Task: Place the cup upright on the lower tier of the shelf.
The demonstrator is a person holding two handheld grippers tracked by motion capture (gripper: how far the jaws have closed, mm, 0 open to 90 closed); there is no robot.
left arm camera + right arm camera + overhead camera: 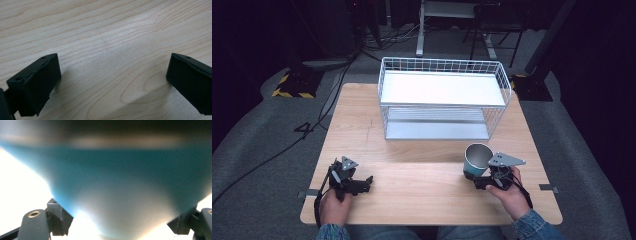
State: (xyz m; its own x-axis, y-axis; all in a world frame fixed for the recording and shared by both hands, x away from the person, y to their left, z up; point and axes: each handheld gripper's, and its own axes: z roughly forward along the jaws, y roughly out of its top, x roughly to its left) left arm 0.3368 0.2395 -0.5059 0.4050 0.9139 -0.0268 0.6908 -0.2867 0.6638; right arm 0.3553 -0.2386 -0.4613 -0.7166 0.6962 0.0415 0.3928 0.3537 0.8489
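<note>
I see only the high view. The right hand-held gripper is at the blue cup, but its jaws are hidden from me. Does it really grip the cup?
Observer: Yes. In the right gripper view the blue cup sits between the two jaws of the right hand-held gripper, one jaw against each side.
Operator: And the left one, is it open or closed?
Observer: The left hand-held gripper is open; its jaws stand wide apart.
Operator: Is something between them?
Observer: Nothing, just the bare wooden table there.
</note>
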